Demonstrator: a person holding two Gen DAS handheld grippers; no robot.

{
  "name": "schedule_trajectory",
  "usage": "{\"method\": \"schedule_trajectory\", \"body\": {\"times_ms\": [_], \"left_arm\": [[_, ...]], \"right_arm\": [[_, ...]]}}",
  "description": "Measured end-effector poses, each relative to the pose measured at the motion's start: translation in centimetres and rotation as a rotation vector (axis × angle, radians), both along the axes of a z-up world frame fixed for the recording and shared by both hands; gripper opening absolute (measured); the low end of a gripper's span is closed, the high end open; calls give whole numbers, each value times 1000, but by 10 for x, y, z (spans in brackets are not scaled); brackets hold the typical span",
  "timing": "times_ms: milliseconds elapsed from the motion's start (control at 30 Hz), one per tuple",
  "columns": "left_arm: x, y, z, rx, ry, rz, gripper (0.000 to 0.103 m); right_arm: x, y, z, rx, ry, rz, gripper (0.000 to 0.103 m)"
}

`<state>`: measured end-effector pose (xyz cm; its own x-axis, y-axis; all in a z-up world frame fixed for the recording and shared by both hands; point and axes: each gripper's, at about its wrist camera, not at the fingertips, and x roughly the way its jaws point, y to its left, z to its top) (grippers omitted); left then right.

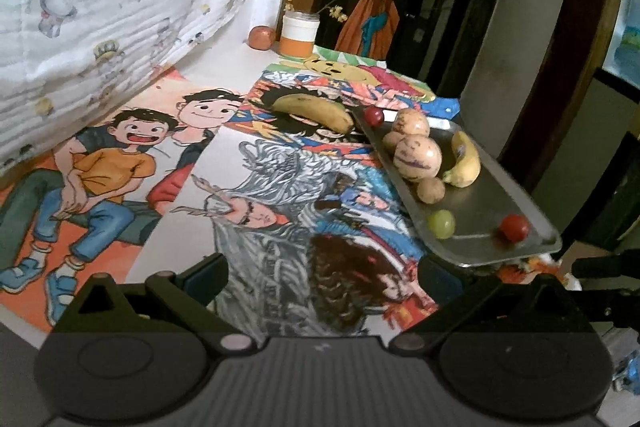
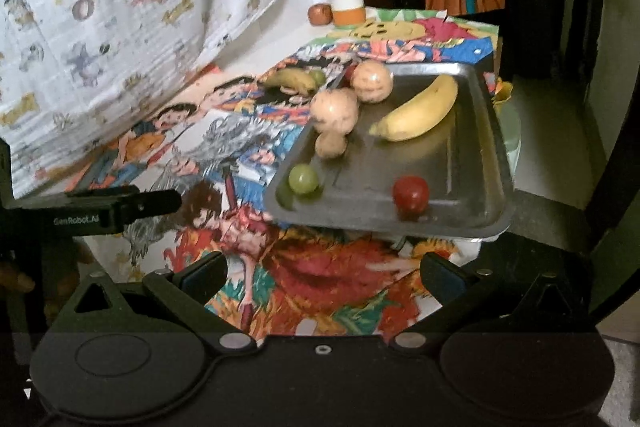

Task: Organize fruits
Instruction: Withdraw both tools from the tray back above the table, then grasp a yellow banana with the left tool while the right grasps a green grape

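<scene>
**Steel tray near the table edge, one banana left outside it**

Paper posters (image 1: 132, 163) cover the table on your left, and nothing there needs sorting. Your left gripper (image 1: 322, 281) hangs low over them with its fingers spread wide and nothing between them. Further along, the loose banana (image 1: 314, 109) lies on the posters just beside the tray's far corner, and in the right view a small green fruit (image 2: 319, 77) sits against it. Then comes the tray (image 1: 480, 223), already carrying two pale melons (image 1: 418, 157), a small potato-like fruit (image 1: 431, 191), a yellow banana (image 1: 464, 159), a green grape (image 1: 441, 223) and a tomato (image 1: 515, 227). Your right gripper (image 2: 324, 277) is also spread wide and empty, hovering before the tray's near rim.

Watch that rim: the tray looks to overhang the table on the right, so pressing or bumping it could tip it. The grape and tomato are round and free; a knock would probably send them rolling. Squeeze the loose banana gently, because it appears ripe and may bruise
</scene>
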<state>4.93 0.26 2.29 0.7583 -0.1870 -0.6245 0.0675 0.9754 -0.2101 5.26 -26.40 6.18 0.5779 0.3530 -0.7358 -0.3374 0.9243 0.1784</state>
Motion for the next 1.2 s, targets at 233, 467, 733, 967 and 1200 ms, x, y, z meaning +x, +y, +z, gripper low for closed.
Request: {"method": "schedule_trajectory", "body": {"times_ms": [233, 467, 733, 967, 1200], "left_arm": [[-2, 7, -3, 20, 31, 24, 103], [-1, 18, -4, 24, 37, 56, 103], [9, 35, -4, 10, 33, 96, 103], [38, 47, 7, 59, -15, 65, 103], [85, 51, 23, 151, -106, -28, 103]], "right_arm": [[1, 20, -8, -36, 37, 36, 102], [4, 34, -11, -36, 45, 56, 102], [13, 45, -1, -44, 5, 117, 102], [41, 49, 35, -118, -95, 217, 102], [92, 45, 63, -127, -158, 275, 102]]}}
